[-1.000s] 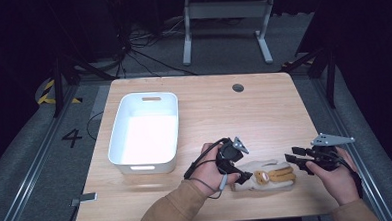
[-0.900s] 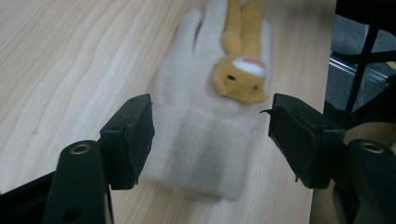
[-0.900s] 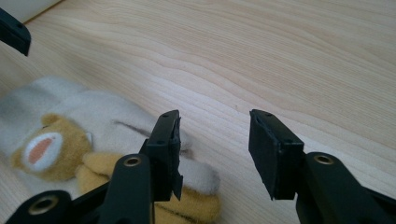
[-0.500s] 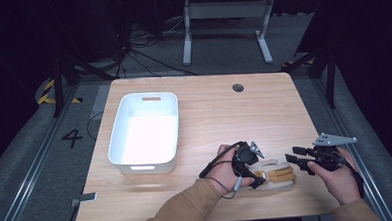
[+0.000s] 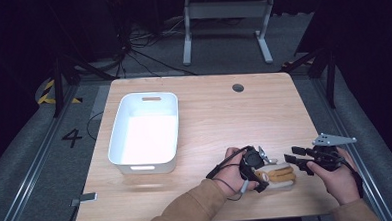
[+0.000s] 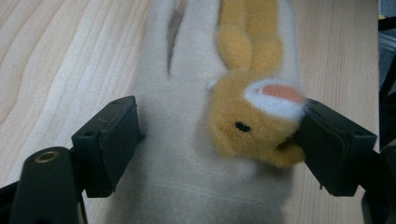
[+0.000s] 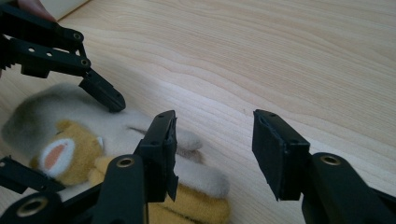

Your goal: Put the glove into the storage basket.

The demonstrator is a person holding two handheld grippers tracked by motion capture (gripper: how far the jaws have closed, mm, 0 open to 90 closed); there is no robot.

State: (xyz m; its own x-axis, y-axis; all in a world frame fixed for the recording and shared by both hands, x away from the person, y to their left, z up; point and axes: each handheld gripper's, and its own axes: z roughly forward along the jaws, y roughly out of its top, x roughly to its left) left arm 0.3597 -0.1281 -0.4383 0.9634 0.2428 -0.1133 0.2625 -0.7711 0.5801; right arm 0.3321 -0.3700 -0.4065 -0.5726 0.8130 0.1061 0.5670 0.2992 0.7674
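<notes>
A cream plush glove (image 5: 282,183) with a yellow bear (image 6: 247,123) sewn on it lies flat near the table's front right. My left gripper (image 5: 263,174) is open and straddles the glove's (image 6: 182,88) wrist end. One jaw stands off the cream edge and the other touches the bear's head. My right gripper (image 5: 291,156) is open just right of the glove, over its finger end (image 7: 201,179), with nothing between its jaws. In the right gripper view, the left gripper's fingers (image 7: 100,91) frame the bear's face (image 7: 58,156).
A white bin (image 5: 115,129) stands on the left half of the wooden table (image 5: 224,114). A round cable hole (image 5: 238,87) sits near the far edge. The table's front edge is close behind both hands.
My left gripper has moved right and down onto the glove, so its jaws now straddle it. The right gripper has held still.
</notes>
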